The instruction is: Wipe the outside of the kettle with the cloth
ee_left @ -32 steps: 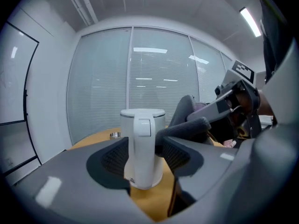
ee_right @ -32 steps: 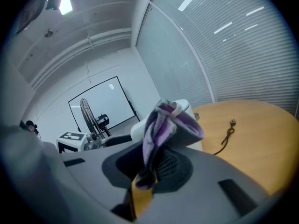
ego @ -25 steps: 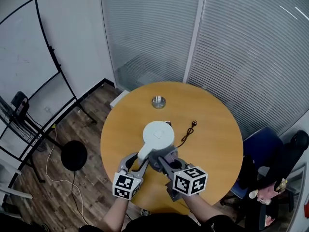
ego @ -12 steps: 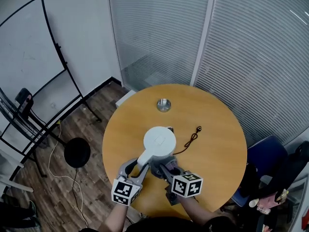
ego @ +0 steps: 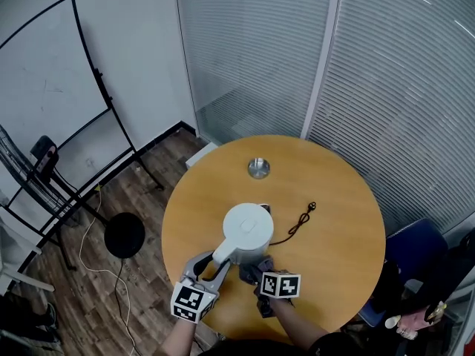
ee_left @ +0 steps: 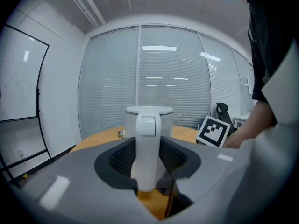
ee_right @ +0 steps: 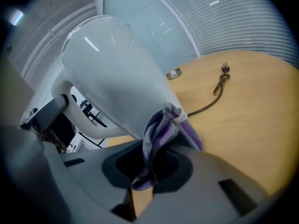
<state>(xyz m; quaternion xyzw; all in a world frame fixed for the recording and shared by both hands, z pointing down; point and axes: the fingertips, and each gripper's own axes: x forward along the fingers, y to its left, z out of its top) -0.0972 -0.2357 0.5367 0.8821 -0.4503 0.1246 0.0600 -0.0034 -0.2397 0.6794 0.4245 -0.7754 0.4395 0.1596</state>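
Observation:
A white kettle (ego: 246, 231) stands near the front of the round wooden table (ego: 334, 258), its handle (ego: 223, 253) pointing toward me. My left gripper (ego: 210, 267) is shut on that handle (ee_left: 145, 153), with a pad against each side. My right gripper (ego: 260, 274) is shut on a purple and white cloth (ee_right: 163, 129). It presses the cloth low against the kettle's side (ee_right: 117, 78), just above the tabletop. The kettle's far side is hidden.
A black power cord (ego: 293, 225) with a plug lies on the table to the right of the kettle. A small metal disc (ego: 258, 168) sits at the back. A whiteboard easel and a black round stand base (ego: 125, 234) are on the floor at left, and a blue chair (ego: 415, 251) at right.
My right gripper has slid down the kettle's side with the cloth, from near the top to near the table. The left gripper stays on the handle.

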